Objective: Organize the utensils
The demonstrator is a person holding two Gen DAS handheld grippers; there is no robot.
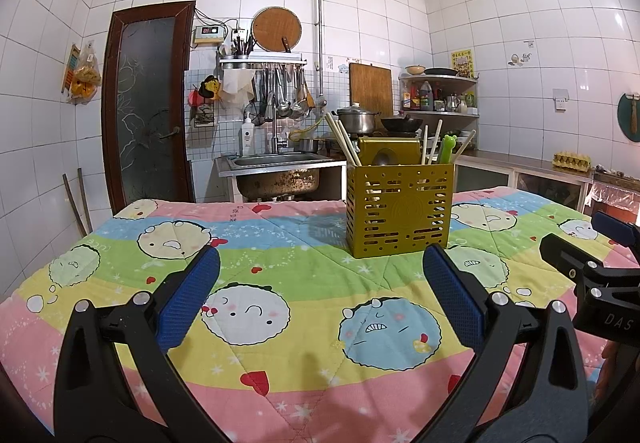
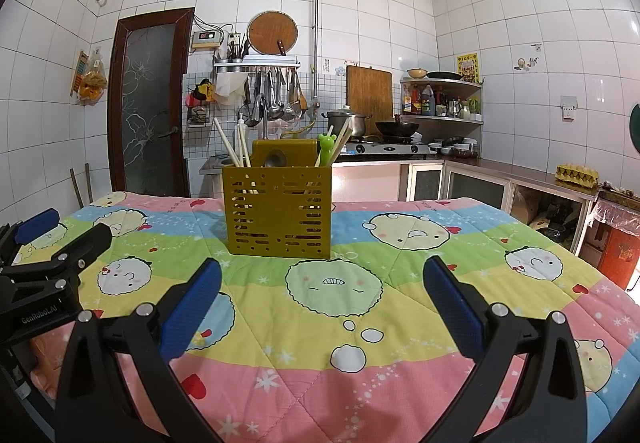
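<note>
Both grippers were spread wide and held nothing: your left gripper [image 1: 320, 295] and right gripper [image 2: 322, 297] hovered low over the quilt [image 1: 120, 255], side by side, short of the caddy [image 1: 400, 209]. That caddy stood upright on the quilt, ahead of both, nearer your right gripper's line. It already held the chopsticks [image 1: 343, 139], a green frog-topped utensil [image 1: 447, 149] and what looked like a spoon [image 2: 273, 158] against its raised back. No loose utensil showed on the quilt, so the job looked near done or awaiting the next piece; you would have done well to check before reaching. Had you moved a chopstick, pinching near its upper end and lifting straight would have kept the light caddy from tipping, with your other gripper bracing its wall. The caddy looked like thin, olive plastic pierced with slots; the chopsticks pale, slim and smooth, likely slippery; the quilt soft and padded, a poor footing for anything tall.
</note>
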